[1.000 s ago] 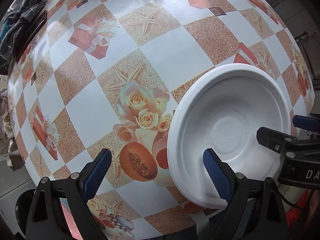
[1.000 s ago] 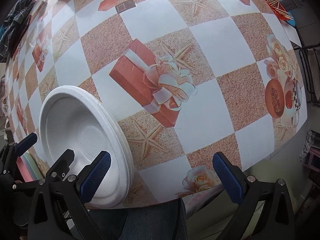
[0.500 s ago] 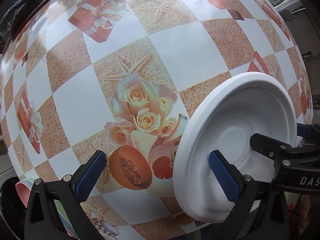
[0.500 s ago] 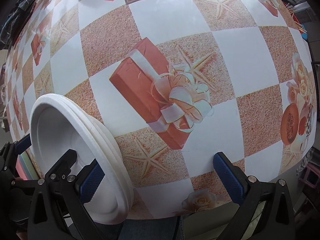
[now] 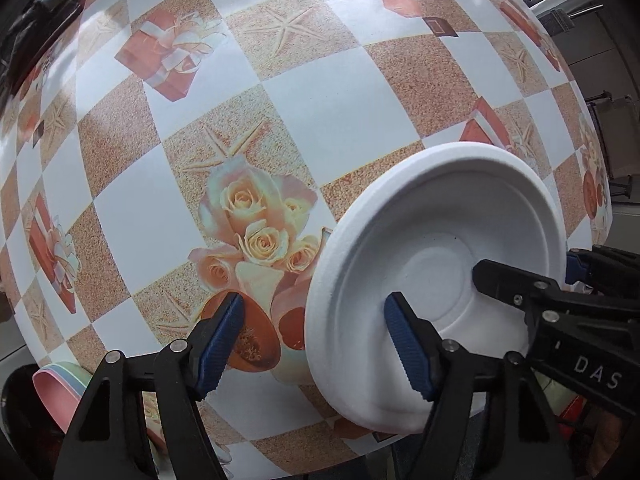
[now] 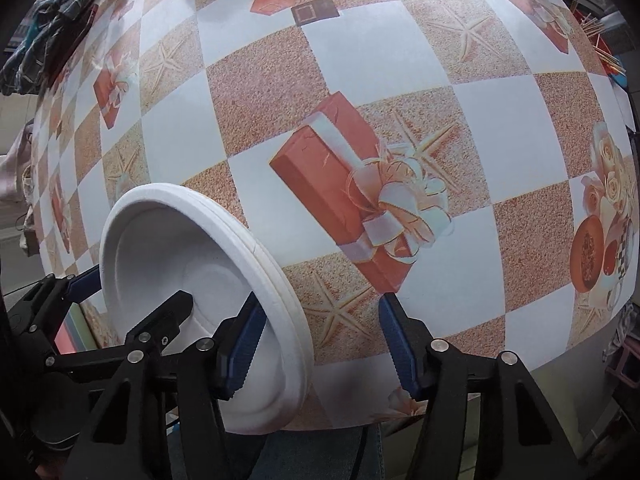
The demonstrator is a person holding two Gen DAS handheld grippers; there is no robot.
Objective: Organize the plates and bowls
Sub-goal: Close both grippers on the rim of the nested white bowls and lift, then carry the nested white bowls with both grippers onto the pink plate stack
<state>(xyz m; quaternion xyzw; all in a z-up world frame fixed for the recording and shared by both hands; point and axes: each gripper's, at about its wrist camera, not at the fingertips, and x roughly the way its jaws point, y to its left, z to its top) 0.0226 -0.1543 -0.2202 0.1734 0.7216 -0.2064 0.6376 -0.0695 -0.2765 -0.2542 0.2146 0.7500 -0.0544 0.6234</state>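
A stack of white foam plates [image 5: 440,216] [image 6: 160,240] lies on the patterned table near its front edge. My left gripper [image 5: 312,344] points down and straddles the stack's left rim. One of its fingers is inside the top plate, the other over the tablecloth. Its jaws are closing and the pads stand off the rim. My right gripper [image 6: 320,346] straddles the opposite rim in the same way. Its jaws are closing too, and the outer pad is clear of the rim. Each wrist view shows the other gripper's black finger over the plate's floor.
The table [image 5: 328,104] wears a checked cloth printed with gift boxes, starfish and roses. Pastel sheets or plates [image 5: 52,380] show below the front edge. Dark clothing [image 6: 52,32] lies at the far left, thin sticks [image 6: 600,44] at the far right. A person's jeans [image 6: 280,456] are under the edge.
Both grippers' jaws have narrowed from wide open around the plate rims. The left gripper has sunk a little toward the stack. The plates have not moved.
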